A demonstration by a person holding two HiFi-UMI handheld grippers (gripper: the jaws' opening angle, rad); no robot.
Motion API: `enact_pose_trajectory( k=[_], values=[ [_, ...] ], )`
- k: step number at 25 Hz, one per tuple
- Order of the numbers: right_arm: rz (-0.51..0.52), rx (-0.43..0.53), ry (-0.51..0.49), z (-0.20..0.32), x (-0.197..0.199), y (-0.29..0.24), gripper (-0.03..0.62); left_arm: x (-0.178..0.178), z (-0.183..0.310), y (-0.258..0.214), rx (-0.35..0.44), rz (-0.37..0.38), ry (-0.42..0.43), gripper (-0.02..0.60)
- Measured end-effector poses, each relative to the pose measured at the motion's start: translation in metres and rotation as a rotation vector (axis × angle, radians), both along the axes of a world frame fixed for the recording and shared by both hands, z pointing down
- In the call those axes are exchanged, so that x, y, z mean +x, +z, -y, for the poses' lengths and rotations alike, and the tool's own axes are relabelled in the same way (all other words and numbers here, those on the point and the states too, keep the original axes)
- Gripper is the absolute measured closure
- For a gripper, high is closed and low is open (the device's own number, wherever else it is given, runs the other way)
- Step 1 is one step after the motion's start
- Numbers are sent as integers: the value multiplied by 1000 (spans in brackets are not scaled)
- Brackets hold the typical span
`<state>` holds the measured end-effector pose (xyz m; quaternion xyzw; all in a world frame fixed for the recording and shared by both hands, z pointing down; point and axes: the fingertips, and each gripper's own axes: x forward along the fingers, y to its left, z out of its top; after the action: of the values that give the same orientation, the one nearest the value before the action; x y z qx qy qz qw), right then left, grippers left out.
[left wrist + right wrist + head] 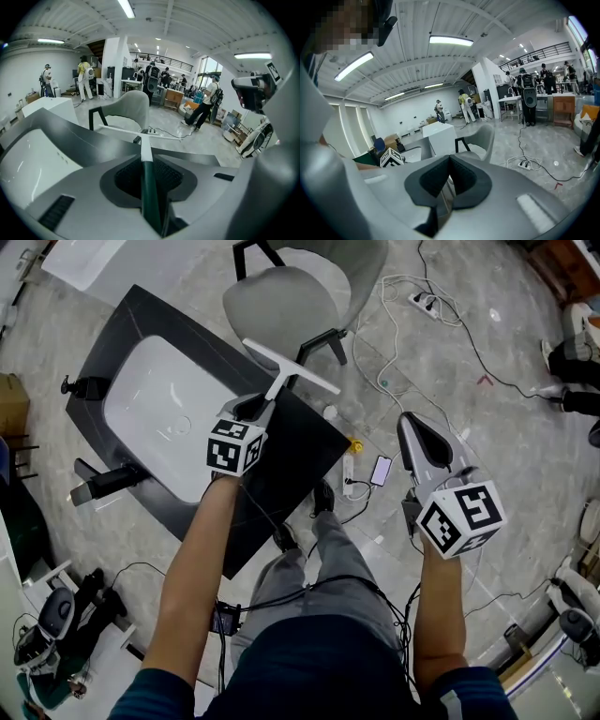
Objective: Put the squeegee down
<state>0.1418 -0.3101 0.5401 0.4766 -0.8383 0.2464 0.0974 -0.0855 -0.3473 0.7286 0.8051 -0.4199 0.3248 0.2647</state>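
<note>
Green-handled squeegee (281,379) sits clamped at its handle in your left tool (255,407); probably light, stiff, with the blade ahead of it. Your right tool (409,424) is closed and empty.

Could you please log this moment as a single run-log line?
left gripper: shut on squeegee, held over counter edge beside sink | right gripper: shut, empty, over floor | squeegee: not yet down

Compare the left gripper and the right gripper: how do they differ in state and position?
The left gripper is clamped on the squeegee by its handle, while the right gripper is closed on nothing. In the head view the left gripper is over the dark counter beside the sink, and the right gripper is over the floor. Both are grey and point forward.
</note>
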Motion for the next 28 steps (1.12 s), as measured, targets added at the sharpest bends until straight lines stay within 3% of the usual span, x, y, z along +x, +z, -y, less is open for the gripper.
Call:
enact_pose_trajectory(
  k=[15,28],
  values=[
    [-1,20,-10,-9,-13,-18,583,-5,-45,-3,-18,-52,-41,499],
    [-5,31,-8,-24,-18,-27,583,-10,-77,-15,29,-53,-71,499]
  ],
)
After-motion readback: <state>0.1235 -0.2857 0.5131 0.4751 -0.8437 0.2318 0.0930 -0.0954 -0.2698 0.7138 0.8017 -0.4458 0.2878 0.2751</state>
